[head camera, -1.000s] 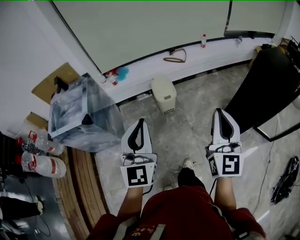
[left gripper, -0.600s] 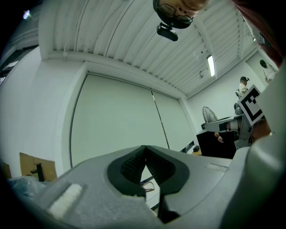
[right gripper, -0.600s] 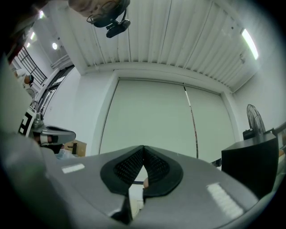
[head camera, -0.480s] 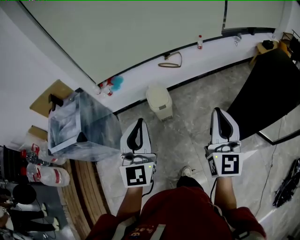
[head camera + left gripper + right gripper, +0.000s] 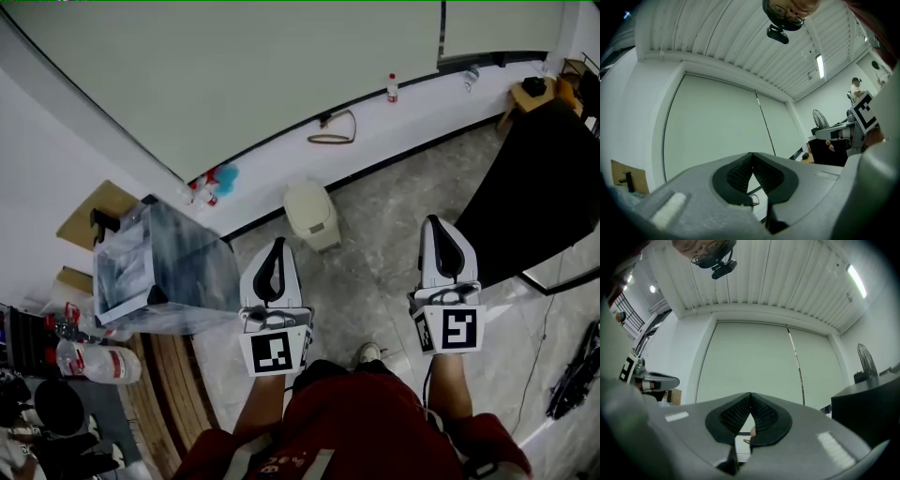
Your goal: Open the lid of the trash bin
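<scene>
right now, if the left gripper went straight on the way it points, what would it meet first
Probably the pale wall panel: the left gripper points about level, so it looks set to pass above the bin. Depth is unclear.

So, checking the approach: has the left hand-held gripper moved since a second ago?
Yes: the left hand-held gripper has come forward, and its tip is now nearer the trash bin ahead.

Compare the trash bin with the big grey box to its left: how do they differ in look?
The trash bin is cream and rounded; the grey box is glossy with sharp edges. The bin looks smaller than the box. The bin's lid is shut; the box's top I cannot judge. Both stand by the white wall.
</scene>
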`<state>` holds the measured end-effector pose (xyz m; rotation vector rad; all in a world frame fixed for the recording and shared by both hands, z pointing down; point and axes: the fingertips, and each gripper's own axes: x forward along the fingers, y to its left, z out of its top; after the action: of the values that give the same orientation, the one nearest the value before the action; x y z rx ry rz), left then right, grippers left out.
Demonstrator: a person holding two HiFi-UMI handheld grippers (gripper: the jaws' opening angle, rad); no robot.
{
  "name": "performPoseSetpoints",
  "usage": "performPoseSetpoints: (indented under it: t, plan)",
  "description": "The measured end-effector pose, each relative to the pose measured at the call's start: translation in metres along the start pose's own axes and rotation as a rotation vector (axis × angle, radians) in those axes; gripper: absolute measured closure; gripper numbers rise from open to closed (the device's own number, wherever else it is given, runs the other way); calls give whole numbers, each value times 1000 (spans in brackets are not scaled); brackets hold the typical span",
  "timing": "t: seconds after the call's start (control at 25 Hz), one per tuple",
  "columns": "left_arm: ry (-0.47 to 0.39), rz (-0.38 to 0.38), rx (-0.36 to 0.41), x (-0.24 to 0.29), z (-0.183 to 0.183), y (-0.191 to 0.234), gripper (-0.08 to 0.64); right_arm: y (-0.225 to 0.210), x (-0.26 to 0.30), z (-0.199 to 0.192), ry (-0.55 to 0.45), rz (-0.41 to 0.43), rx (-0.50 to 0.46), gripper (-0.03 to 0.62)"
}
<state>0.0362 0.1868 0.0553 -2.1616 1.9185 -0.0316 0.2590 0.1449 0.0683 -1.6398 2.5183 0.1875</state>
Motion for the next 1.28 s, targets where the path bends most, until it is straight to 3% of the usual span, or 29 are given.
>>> performPoseSetpoints:
  t: [0.4, 0.84, 1.16, 1.28]
  plan:
    - [-5, -19, -35, 37, -27, 25, 555, 9, 41, -18, 17, -11, -31, 592]
    - [-4, -72, -87, 98, -62, 103, 555, 57, 126, -27, 34, -49, -77, 594]
    - [-57, -110, -89, 131, -88, 166, 555, 105, 180, -46, 66, -73, -96, 594]
    - [6, -127, -116, 138, -108, 184, 555, 121, 194, -53, 78, -88, -99, 593]
